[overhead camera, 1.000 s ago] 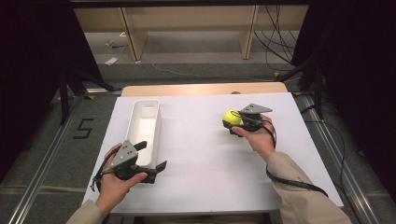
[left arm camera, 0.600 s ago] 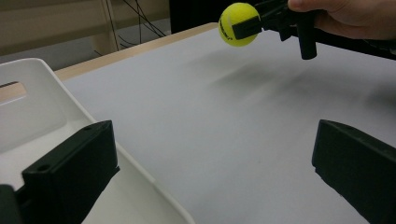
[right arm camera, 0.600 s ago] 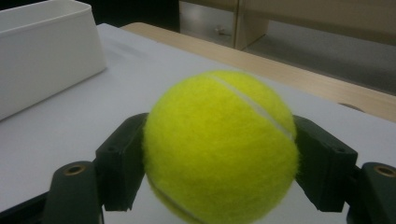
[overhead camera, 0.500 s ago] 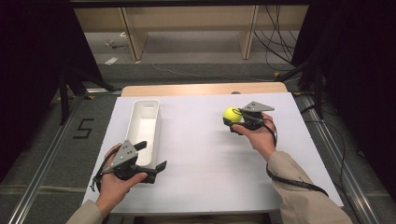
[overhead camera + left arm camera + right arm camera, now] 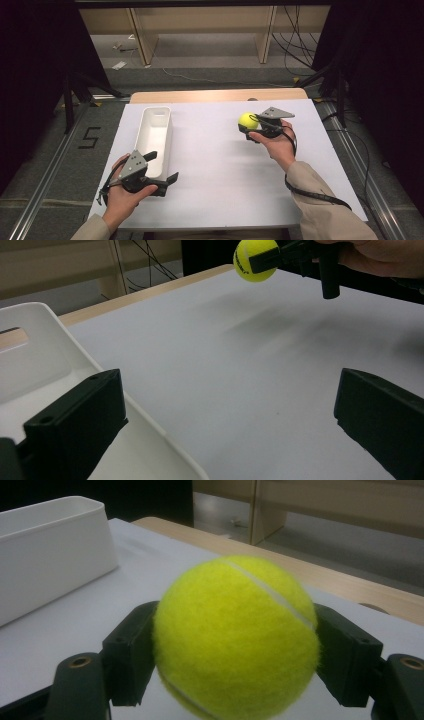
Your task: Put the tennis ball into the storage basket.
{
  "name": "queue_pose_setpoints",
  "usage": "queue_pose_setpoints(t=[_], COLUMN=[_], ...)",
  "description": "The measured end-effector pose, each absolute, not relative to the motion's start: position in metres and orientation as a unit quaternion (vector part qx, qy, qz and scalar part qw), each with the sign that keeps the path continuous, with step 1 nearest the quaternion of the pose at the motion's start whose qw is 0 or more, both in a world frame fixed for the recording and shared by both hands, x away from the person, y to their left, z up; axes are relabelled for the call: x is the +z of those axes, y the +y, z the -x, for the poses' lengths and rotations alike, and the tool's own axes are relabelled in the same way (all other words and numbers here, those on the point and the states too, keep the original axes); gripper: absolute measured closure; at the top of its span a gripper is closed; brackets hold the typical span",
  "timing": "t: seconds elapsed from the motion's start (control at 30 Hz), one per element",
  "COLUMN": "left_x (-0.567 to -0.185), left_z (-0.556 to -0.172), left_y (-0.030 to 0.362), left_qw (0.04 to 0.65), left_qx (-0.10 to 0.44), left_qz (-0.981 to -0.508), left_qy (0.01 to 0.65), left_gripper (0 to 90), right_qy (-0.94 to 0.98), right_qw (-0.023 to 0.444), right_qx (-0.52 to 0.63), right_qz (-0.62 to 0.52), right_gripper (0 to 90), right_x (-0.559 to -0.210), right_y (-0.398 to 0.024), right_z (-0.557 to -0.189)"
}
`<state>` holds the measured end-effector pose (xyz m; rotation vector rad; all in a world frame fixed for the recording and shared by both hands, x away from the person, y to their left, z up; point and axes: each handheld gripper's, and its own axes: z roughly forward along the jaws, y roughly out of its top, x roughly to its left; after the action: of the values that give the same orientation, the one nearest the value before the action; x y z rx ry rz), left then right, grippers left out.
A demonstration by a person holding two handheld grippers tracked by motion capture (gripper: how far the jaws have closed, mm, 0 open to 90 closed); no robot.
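Yellow-green felt bulges between the black jaws of the right gripper (image 5: 252,126), which pinch the tennis ball (image 5: 247,120) on both sides above the far right part of the white table (image 5: 220,165). A pale curved seam runs across the fuzzy ball, and dark printing on its side is too small to read. Spread wide and holding nothing, the left gripper (image 5: 162,167) sits at the near end of the white bin (image 5: 156,131), one jaw over its inside.
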<state>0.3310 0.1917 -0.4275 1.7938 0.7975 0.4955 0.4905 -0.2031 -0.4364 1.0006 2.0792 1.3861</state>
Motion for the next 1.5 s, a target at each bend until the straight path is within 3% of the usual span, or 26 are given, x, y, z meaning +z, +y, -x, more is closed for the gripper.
queue_pose_setpoints(t=[1.5], left_x=[-0.427], left_z=[-0.331], left_y=[0.191], left_qw=[0.529], left_qx=[0.207], left_qz=[-0.753], left_qy=[0.332], left_gripper=[0.0], right_qy=[0.743], right_qw=[0.227], right_qx=[0.523], right_qz=[-0.35], right_gripper=[27.1], right_x=[-0.423], right_y=[-0.194], right_z=[-0.487])
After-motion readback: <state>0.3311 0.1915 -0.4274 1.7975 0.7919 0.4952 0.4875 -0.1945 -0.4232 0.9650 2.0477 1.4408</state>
